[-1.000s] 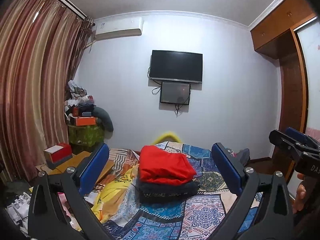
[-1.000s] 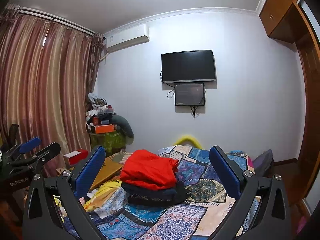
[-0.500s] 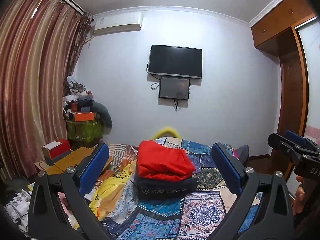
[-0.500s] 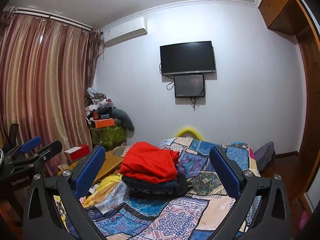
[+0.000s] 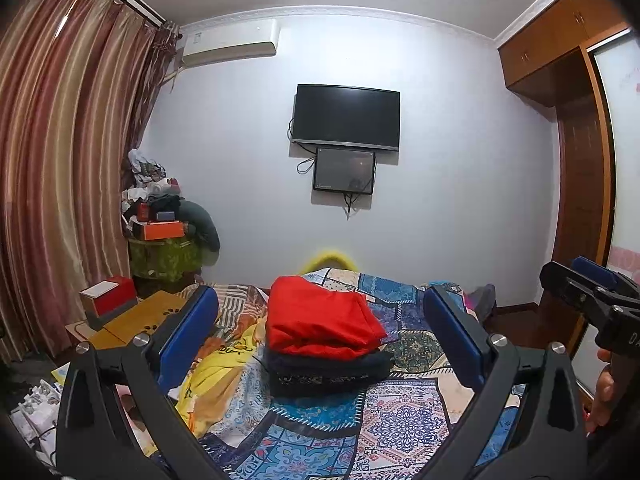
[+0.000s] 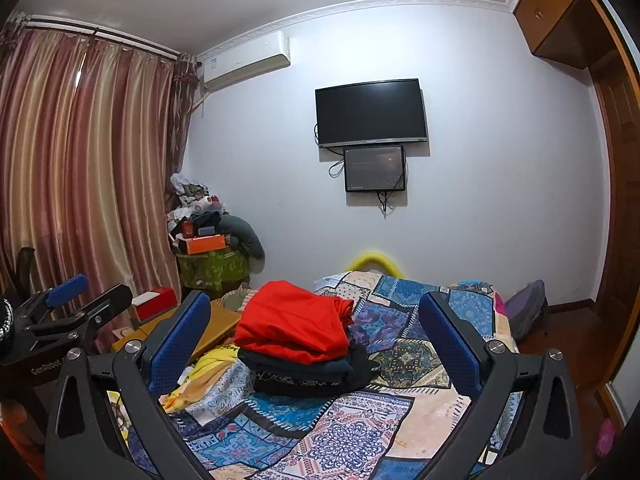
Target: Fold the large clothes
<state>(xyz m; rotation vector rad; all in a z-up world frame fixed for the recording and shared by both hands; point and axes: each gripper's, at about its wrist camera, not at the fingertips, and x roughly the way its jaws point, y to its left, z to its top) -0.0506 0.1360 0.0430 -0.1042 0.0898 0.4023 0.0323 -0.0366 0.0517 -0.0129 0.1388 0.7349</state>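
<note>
A folded red garment [image 5: 320, 320] [image 6: 296, 324] tops a stack of dark folded clothes [image 5: 324, 372] [image 6: 304, 372] in the middle of the bed. My left gripper [image 5: 320, 300] hangs in the air before the stack, open and holding nothing. My right gripper [image 6: 314, 302] is open too, to the right of the left one and at about the same height, and also holds nothing. A crumpled yellow garment [image 5: 216, 376] [image 6: 204, 364] lies left of the stack. Each gripper appears at the edge of the other's view: right gripper [image 5: 588, 296], left gripper [image 6: 72, 304].
A patchwork bedspread [image 5: 400, 420] [image 6: 360, 432] covers the bed. A low wooden table [image 5: 132, 320] with a red box [image 5: 112, 296] stands to the left, with piled clutter [image 5: 164, 216] behind it. Curtains [image 5: 60, 160] hang left; a wardrobe [image 5: 580, 160] stands right. A hand [image 5: 604, 396] is visible at the right.
The room and the stack sit slightly higher in both views, so both grippers have tipped down a little. Both stay open; the clothes have not moved.
</note>
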